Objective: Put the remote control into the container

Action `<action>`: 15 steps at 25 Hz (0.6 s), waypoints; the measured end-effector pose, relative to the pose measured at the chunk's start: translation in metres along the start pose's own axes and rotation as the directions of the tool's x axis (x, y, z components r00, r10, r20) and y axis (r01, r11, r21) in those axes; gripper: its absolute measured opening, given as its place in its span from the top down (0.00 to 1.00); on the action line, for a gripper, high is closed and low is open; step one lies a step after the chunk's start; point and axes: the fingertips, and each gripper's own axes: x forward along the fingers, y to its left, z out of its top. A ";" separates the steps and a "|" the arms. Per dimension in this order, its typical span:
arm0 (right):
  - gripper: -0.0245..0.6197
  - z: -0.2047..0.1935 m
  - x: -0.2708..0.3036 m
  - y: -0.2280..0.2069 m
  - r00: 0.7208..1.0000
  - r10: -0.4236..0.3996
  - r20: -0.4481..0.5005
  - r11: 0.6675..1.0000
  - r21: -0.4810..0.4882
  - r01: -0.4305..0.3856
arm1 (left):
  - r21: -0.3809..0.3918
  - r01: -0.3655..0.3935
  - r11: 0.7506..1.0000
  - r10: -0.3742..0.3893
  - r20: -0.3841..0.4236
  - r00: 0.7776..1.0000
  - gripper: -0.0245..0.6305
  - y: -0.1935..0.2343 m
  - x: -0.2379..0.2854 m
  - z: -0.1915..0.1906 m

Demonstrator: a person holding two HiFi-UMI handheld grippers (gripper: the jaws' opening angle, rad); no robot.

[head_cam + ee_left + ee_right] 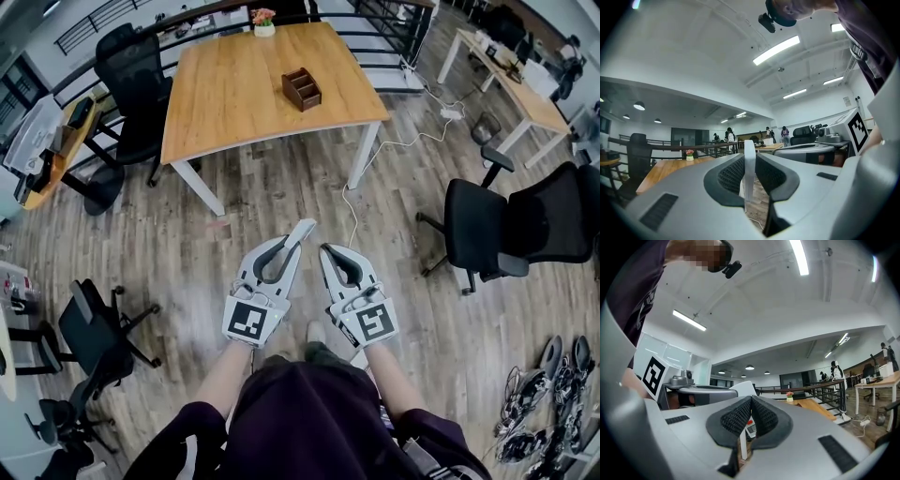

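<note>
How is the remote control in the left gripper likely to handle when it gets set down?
The remote control juts past the left gripper without drooping, so it is probably stiff. It looks slim and smooth and only part of it is clamped, so it may pivot or slip. Being flat-sided, it seems unlikely to roll.

Open-plan office. Grey-brown plank floor (234,234). Light wooden table (234,94) on white legs, centre. Black swivel chair (525,225) to its right, second chair (131,75) at its far-left corner. Long desk (525,94) far right. Black railing (103,28) behind. White ceiling (693,47) with strip lights (776,50). White cable (403,141) crosses the floor, possibly to a power strip.
</note>
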 end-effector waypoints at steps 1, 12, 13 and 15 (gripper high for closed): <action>0.93 0.001 -0.001 -0.005 1.000 0.006 0.003 1.000 0.002 -0.007 | 0.003 -0.007 1.000 0.007 0.001 1.000 0.85 -0.001 0.005 0.001; 0.93 0.002 -0.003 -0.039 0.998 0.057 0.025 0.998 0.009 -0.057 | 0.031 -0.044 0.999 0.044 -0.004 0.999 0.85 -0.011 0.044 0.002; 0.93 0.001 -0.002 -0.042 0.998 0.056 0.024 0.998 0.010 -0.056 | 0.030 -0.043 0.999 0.043 -0.006 0.999 0.85 -0.011 0.048 0.001; 0.93 -0.003 0.001 -0.050 0.999 0.050 0.020 0.999 0.011 -0.051 | 0.025 -0.042 0.999 0.042 -0.004 0.999 0.85 -0.008 0.056 -0.002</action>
